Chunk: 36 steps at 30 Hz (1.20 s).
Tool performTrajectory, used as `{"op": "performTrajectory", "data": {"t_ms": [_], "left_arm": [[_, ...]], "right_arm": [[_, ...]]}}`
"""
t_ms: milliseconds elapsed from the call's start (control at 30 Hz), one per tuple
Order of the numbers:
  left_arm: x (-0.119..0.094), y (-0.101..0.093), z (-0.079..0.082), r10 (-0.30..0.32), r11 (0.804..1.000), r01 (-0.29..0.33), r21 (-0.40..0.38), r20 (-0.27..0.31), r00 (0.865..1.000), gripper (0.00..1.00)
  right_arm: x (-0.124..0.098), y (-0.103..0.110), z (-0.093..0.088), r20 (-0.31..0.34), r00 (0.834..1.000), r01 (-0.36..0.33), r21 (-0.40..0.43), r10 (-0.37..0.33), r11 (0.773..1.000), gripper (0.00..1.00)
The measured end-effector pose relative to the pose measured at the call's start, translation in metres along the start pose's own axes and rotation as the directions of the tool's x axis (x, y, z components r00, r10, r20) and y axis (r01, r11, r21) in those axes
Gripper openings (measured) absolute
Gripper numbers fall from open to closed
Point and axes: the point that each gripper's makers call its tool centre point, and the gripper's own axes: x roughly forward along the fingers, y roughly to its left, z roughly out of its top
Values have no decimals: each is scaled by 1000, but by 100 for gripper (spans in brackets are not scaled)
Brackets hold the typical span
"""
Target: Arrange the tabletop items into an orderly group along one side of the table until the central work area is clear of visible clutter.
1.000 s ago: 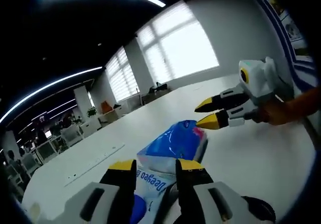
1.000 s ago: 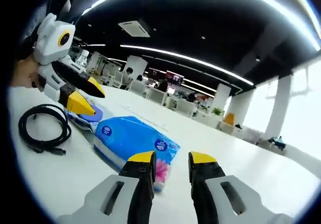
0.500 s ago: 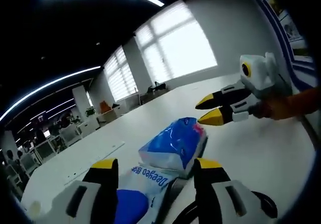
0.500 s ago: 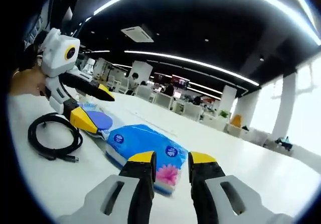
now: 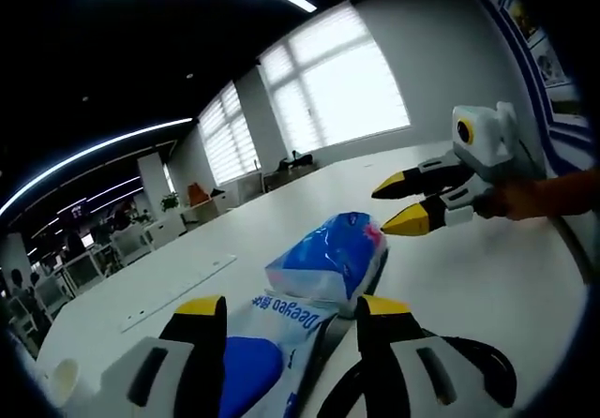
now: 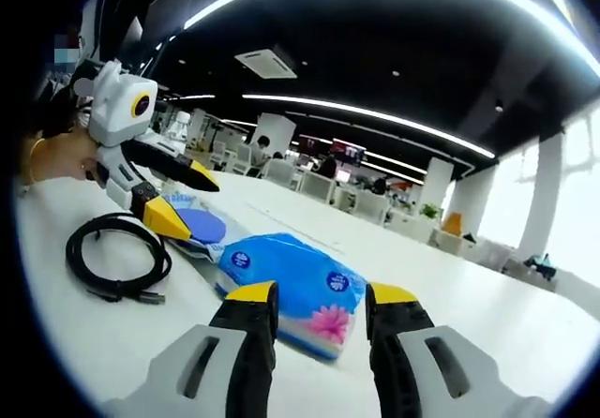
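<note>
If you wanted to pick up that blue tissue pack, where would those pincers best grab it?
Probably across its short width, at the flowered end nearest the right gripper. The blue tissue pack lies flat and soft, its other end touching the wipes pouch by the left gripper, so coming from the free end looks easiest.

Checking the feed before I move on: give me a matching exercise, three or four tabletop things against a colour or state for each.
Things:
1. tissue pack
2. cable
3. wipes packet
4. left gripper

States:
A. black, lying coiled on the table
B. white with blue print, between the left gripper's jaws
C. open, jaws spread
D. blue with a pink flower, in front of the right gripper

Pairs: 1-D, 2-A, 3-B, 4-C
</note>
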Motion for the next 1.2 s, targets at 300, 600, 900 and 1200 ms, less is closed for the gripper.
{"op": "performTrajectory", "data": {"t_ms": [300, 600, 900, 1200], "left_arm": [[-3, -1, 2, -3, 1000, 2, 7, 8, 1000, 56], [-10, 2, -6, -6, 1000, 6, -8, -19, 1000, 56], [-24, 5, 0, -4, 1000, 4, -14, 1, 1000, 54], [-43, 10, 8, 14, 1000, -13, -28, 35, 999, 52]], "right_arm": [[-3, 5, 2, -8, 999, -34, 36, 34, 999, 40], [-7, 9, 3, -10, 999, -48, 40, 48, 998, 43], [-10, 17, 7, -2, 997, -78, 43, 78, 996, 46], [-10, 25, 10, 4, 995, -101, 39, 101, 994, 46]]}}
